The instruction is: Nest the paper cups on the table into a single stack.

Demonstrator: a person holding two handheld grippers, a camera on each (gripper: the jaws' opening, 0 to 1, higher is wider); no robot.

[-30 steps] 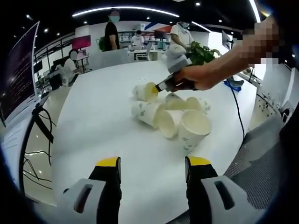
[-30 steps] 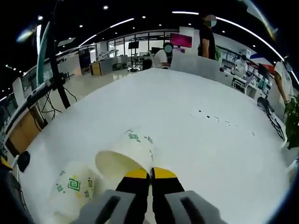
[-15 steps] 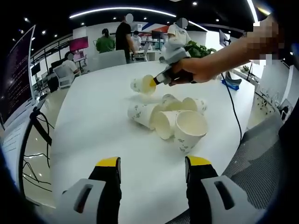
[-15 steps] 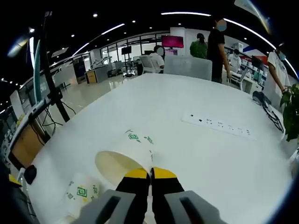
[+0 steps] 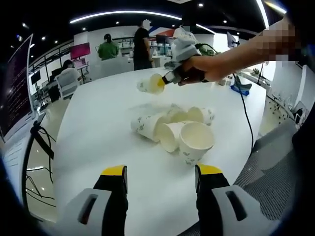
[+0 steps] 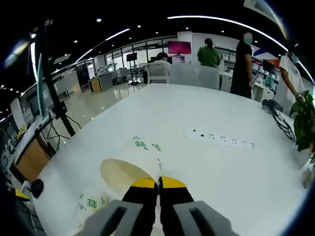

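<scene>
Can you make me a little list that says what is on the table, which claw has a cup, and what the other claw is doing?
table: big white round table
cup pile: white paper cups with green patterns, lying on their sides, touching
held cup: one white paper cup, raised above the table, pinched at its rim
right gripper: shut on the held cup
left gripper: open, holding nothing, pointing at the pile
also on table: white power strip
stack: not yet begun
</scene>
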